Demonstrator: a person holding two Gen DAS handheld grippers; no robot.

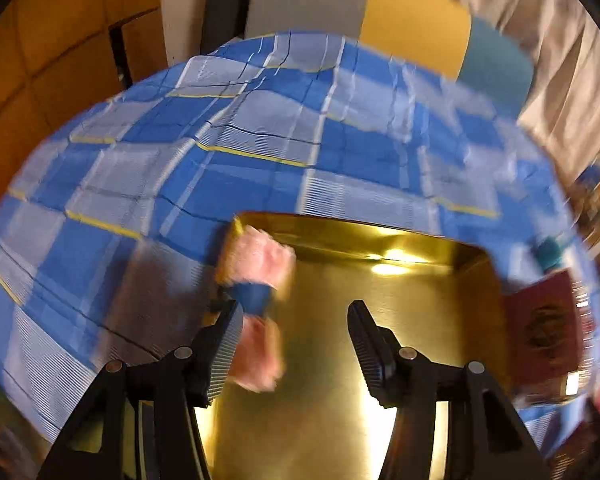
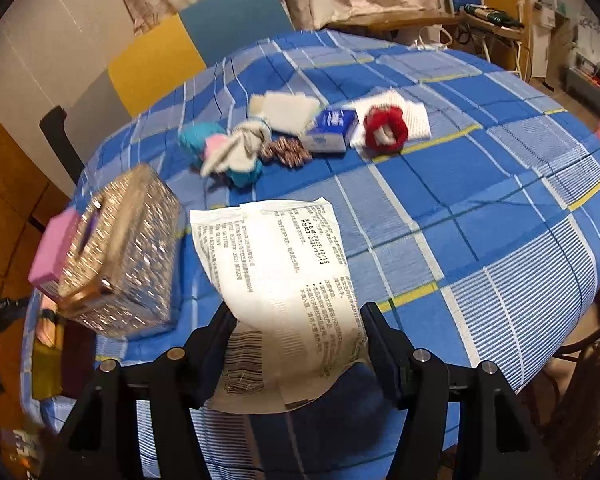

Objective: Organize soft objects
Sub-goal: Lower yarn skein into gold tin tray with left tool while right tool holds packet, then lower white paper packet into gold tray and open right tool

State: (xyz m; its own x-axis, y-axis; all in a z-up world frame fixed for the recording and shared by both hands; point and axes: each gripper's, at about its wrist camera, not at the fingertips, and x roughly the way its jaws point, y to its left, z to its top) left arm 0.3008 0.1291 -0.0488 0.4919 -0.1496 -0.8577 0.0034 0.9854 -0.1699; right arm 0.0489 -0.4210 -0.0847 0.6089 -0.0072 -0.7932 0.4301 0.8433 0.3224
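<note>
1. While the left wrist view smears with motion blur, the fluffy pink soft piece with a blue band (image 1: 256,280) stays fuzzy at its edges, and what it is I cannot tell.
2. Left gripper (image 1: 296,320) stands with its jaws apart; the pink piece lies against the inner side of the left finger and runs up past its tip. No pad presses on it from the other side.
3. Below sits the shiny gold metal tray (image 1: 420,320), its near end cut off by the gripper body. A dark red booklet (image 1: 548,320) at the right is blurred.
4. Over to the right wrist view: the right gripper (image 2: 298,316) holds a white printed paper sheet with a barcode (image 2: 284,264) between its fingers, both edges meeting the pads, the sheet bowed.
5. Farther out on the blue checked tablecloth (image 2: 480,200) lies a cluster: a teal and pink soft bundle (image 2: 220,152), a red and white fluffy ring (image 2: 386,128), and a small blue and white box (image 2: 332,128).
6. A glittery rectangular tissue box (image 2: 120,256) sits at the left, a pink block (image 2: 52,256) touching its side.
</note>
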